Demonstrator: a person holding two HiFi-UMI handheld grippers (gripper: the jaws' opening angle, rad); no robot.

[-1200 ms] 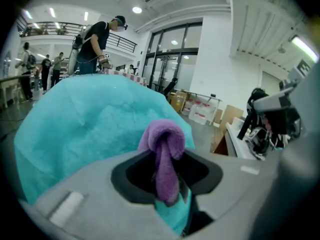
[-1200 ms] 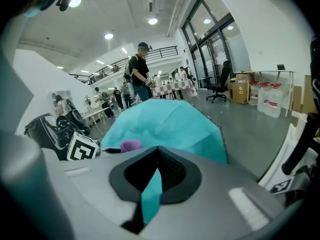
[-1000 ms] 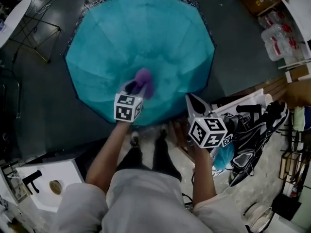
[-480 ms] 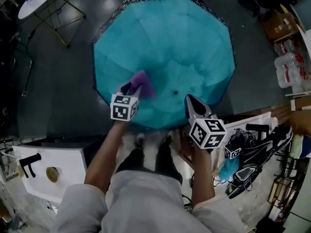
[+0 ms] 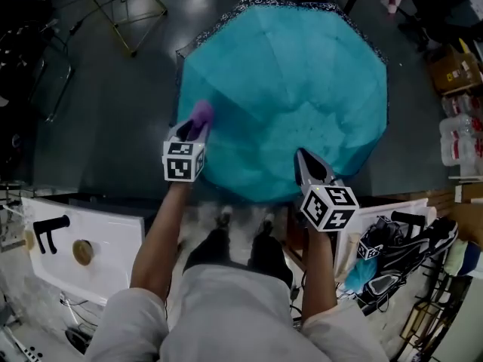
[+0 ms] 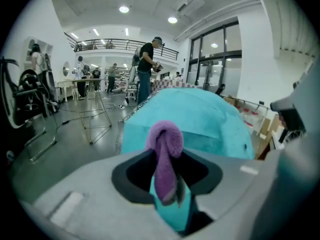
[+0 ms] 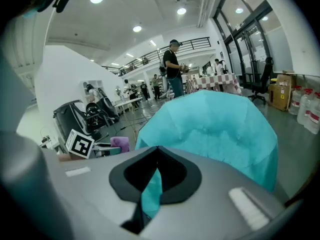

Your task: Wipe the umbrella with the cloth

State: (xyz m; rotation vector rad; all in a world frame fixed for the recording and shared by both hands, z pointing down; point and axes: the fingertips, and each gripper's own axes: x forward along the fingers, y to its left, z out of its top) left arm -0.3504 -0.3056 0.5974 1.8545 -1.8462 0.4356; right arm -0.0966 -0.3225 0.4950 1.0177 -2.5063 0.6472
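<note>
Cloth [image 5: 201, 114] — clamped in my left tool [image 5: 192, 129] — sits at the umbrella's [image 5: 294, 74] left edge; my right tool [image 5: 303, 157] pinches its near rim.

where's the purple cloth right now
Head view, left side: the purple cloth is pinched in the left claw, over the teal umbrella's left edge.

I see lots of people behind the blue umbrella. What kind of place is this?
Probably a big indoor workshop or lab hall: it has tall glass windows, an upper balcony with a railing, and people standing by tables.
</note>
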